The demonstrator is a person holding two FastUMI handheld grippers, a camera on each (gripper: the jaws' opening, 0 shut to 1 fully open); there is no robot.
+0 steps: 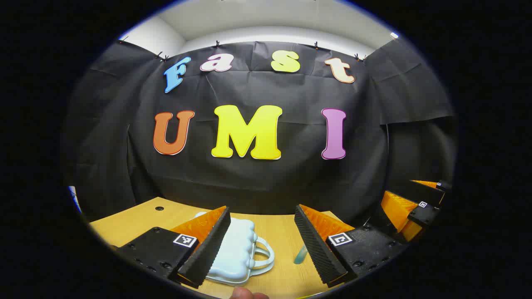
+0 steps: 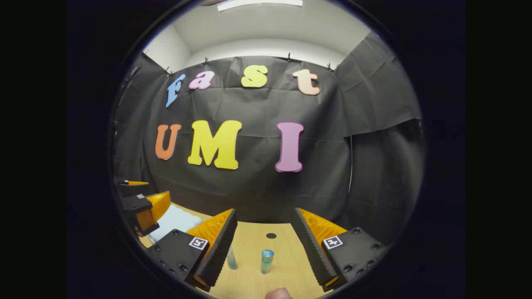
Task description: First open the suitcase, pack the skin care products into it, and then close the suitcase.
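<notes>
- left tongs (image 1: 262,245): two wedge-shaped fingers, ribbed inner pads, each mounted on a black block
- square black-and-white marker tag on each block, small round screws along block edges
- right tongs (image 2: 266,249): same build, wedge fingers, ribbed pads, black blocks, marker tags, screws
- fingertip (image 1: 245,294) of the person at bottom edge, no sleeve seen

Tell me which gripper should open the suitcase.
Left, probably. The closed suitcase lies right before the left gripper, its fingers open. The right gripper faces the bottles.
</notes>
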